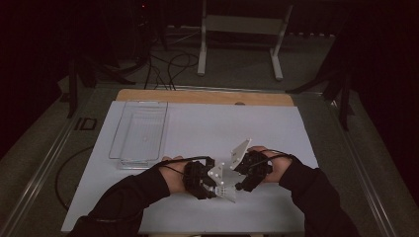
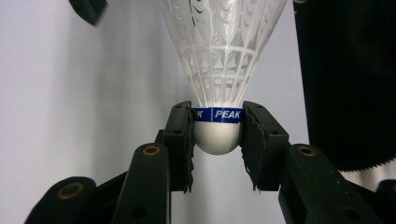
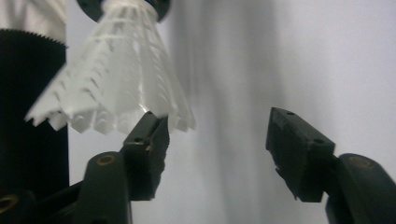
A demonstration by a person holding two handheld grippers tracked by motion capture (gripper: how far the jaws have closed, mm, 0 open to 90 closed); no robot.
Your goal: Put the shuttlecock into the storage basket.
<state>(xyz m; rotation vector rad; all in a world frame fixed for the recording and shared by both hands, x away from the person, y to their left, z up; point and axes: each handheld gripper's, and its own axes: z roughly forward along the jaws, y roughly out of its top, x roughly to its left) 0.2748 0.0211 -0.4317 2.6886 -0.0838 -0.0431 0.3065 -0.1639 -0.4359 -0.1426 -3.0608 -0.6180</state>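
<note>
A white plastic shuttlecock (image 2: 217, 56) with a blue "PEAK" band round its white cork stands between the jaws of my left gripper (image 2: 217, 116). That gripper is shut on the cork, and the skirt points away from it. In the right gripper view the shuttlecock's skirt (image 3: 116, 79) hangs at the upper left, beside and just above one fingertip (image 3: 149, 135). My right gripper (image 3: 217, 121) is open with nothing between its pads. In the high view the left gripper (image 1: 210, 185) and right gripper (image 1: 242, 183) face each other near the table's front edge.
A clear plastic tray (image 1: 141, 131) lies at the left of the white table sheet (image 1: 222, 118). A wooden strip (image 1: 197, 96) runs along the far edge. Beyond it a white stand (image 1: 237, 29) and cables sit on the dark floor.
</note>
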